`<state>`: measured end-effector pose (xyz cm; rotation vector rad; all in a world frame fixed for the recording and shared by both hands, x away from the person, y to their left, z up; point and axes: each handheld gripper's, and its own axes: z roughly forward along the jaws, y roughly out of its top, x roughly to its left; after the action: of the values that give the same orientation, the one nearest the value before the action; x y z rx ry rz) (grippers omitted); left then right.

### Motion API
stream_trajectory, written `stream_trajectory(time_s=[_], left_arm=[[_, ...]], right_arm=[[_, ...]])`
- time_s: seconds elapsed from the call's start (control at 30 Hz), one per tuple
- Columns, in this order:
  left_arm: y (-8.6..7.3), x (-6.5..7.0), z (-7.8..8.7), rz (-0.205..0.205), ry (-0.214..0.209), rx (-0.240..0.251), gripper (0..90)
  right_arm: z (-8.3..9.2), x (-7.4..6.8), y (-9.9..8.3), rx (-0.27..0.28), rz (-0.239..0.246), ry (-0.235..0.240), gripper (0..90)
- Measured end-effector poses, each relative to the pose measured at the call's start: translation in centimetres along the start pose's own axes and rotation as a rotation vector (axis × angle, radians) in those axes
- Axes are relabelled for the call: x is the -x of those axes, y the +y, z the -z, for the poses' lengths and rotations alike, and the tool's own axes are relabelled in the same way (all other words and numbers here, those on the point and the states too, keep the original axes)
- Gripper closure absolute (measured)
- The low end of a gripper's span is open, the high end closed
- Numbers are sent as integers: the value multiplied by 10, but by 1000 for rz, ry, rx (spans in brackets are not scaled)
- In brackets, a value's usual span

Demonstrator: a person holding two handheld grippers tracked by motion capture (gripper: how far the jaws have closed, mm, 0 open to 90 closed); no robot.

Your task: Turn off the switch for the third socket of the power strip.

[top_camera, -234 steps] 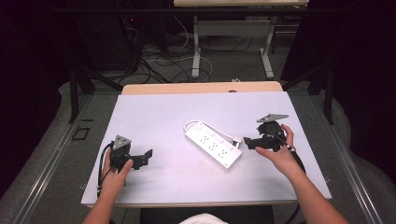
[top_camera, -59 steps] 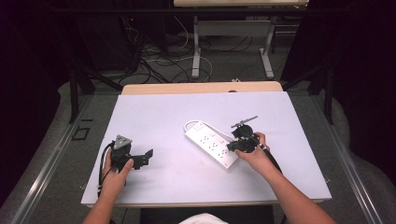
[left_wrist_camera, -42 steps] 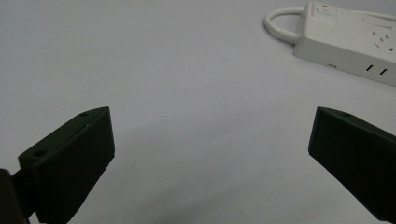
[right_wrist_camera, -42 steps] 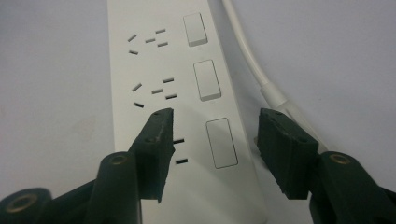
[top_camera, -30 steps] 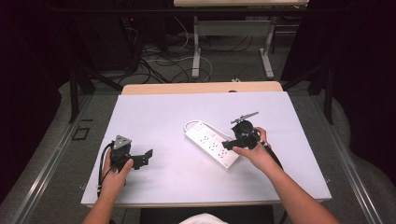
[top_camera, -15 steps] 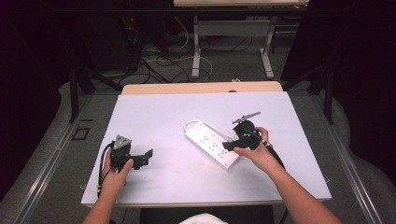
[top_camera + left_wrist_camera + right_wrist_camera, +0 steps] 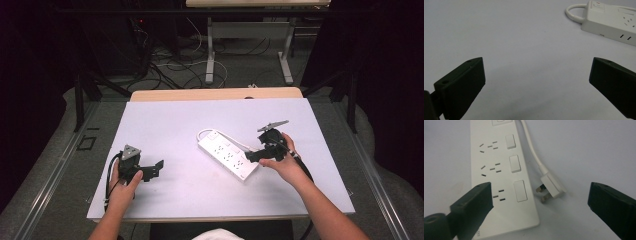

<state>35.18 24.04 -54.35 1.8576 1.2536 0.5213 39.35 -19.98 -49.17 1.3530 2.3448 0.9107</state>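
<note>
The right gripper (image 7: 539,202) has just been opening and hangs spread over the strip's (image 7: 499,180) near end – its plug (image 7: 551,186) loose between the jaws – while the left gripper (image 7: 536,85) gapes over bare table (image 7: 511,37), the strip far off.
</note>
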Motion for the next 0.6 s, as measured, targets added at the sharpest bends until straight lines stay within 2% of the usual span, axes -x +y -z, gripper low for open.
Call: stream_trajectory(time_s=[0.07,0.53,0.6], left_arm=[[0,0,0,0,0,0,4],[0,0,0,-3,1,-1,4],[0,0,-1,-1,0,2,3]], right_arm=[[1,2,-2,8,2,-7,1],[15,26,-16,29,-42,-54,0],[18,31,-21,30,-72,-59,0]])
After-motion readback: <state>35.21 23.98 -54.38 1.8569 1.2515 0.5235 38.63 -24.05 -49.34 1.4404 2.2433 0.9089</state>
